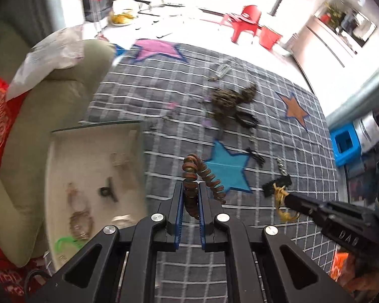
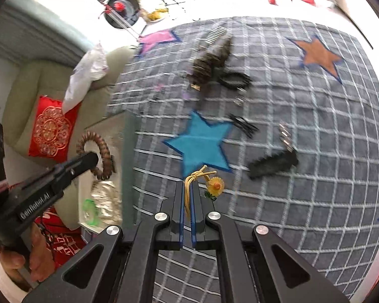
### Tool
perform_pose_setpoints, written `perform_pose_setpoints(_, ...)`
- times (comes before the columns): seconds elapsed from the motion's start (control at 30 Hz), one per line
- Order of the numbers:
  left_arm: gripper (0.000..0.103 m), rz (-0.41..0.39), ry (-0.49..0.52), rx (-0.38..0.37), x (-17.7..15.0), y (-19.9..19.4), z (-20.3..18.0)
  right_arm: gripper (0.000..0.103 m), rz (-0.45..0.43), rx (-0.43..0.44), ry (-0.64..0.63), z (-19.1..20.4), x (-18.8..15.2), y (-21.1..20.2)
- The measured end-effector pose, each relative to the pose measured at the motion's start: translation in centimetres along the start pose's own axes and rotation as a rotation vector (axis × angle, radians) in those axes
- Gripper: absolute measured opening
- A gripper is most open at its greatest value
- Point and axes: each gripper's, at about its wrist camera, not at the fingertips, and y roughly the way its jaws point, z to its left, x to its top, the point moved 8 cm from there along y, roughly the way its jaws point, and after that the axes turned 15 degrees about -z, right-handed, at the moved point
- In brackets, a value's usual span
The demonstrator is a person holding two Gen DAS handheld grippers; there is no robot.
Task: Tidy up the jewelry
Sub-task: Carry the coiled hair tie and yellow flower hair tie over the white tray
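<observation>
The left gripper (image 1: 190,189) is clenched on a brown spiral hair tie (image 1: 202,174), held above the grey checked bedspread (image 1: 290,176) just right of the white tray (image 1: 93,151). The right gripper (image 2: 187,189) grasps the yellow cord of a flower ornament (image 2: 214,185) over the blue star (image 2: 202,144). Open cloth lies right of both. Ahead, a black comb clip (image 2: 273,164), small black clips (image 2: 242,123) and a dark tangled pile (image 2: 209,63) are scattered. The tray's contents are blurred; its near edge is cut off.

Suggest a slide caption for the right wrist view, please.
Right gripper pinches a yellow cord with flower charm above the checked blanket.
</observation>
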Motion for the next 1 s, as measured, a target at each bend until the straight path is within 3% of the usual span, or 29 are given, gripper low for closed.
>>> perform_pose_setpoints(0.27,0.012,-0.037,-0.104,0.12,-1.2,-3.0,9.2,0.004,0.007,0.093,-0.127,8.2,2.0,2.5)
perform_pose_setpoints(0.53,0.012,0.003,-0.195,0.202,-5.4,-2.7,15.8,0.004,0.07,0.18,-0.212,15.3,1.1,7.2)
perform_pose_setpoints(0.73,0.012,0.067,-0.211,0.229,-9.4,-0.4,17.2,0.004,0.155,0.182,-0.256,17.5,-1.6,11.6)
perform_pose_setpoints(1.0,0.012,0.12,-0.191,0.257,-11.9,2.6,17.7,0.004,0.259,0.134,-0.274,16.7,-5.4,16.2)
